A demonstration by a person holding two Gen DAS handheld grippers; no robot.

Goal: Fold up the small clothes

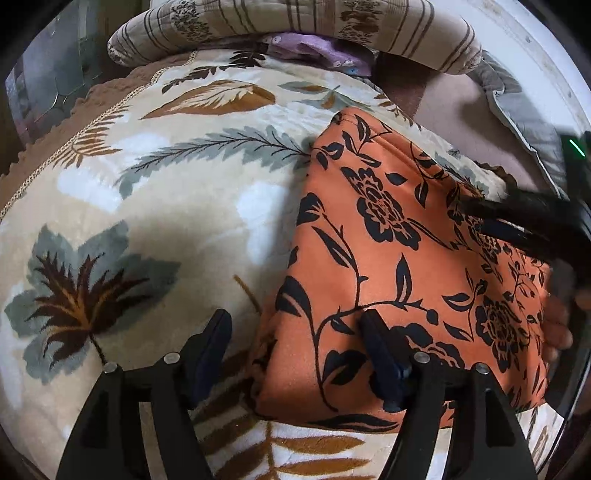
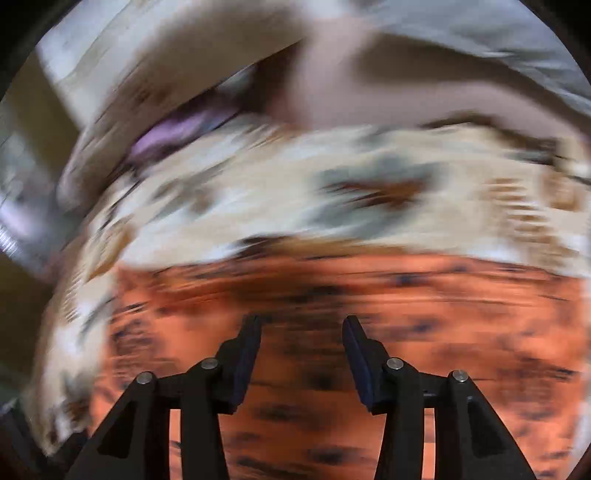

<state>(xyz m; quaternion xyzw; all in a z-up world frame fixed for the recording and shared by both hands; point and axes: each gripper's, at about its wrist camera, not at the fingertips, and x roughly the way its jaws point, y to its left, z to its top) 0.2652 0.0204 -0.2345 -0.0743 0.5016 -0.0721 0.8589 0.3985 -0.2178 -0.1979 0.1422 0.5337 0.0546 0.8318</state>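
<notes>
- Left wrist view: I see the folded orange garment (image 1: 399, 266) with black flower print lying on the leaf-patterned blanket (image 1: 147, 206), to the right of centre
- Its long axis runs from the near edge, by my left gripper (image 1: 295, 332), up and away to a narrower far corner at upper centre; the near edge is the broader end
- My left gripper stands wide, holding nothing; its right finger (image 1: 380, 354) lies over the garment's near edge and the left finger (image 1: 210, 343) over bare blanket
- My right gripper (image 1: 517, 225) enters from the right edge as a dark blur over the garment's right side; from this view I cannot tell its jaw state
- Beyond the blanket, a striped pillow (image 1: 295, 22) with a purple cloth (image 1: 317, 51) tucked beneath it
- Right wrist view: heavily motion-blurred, yet the right gripper (image 2: 301, 332) shows plainly with fingers apart and nothing between them, orange garment (image 2: 443, 332) below and blanket (image 2: 295, 195) beyond; garment outline and print cannot be read here
</notes>
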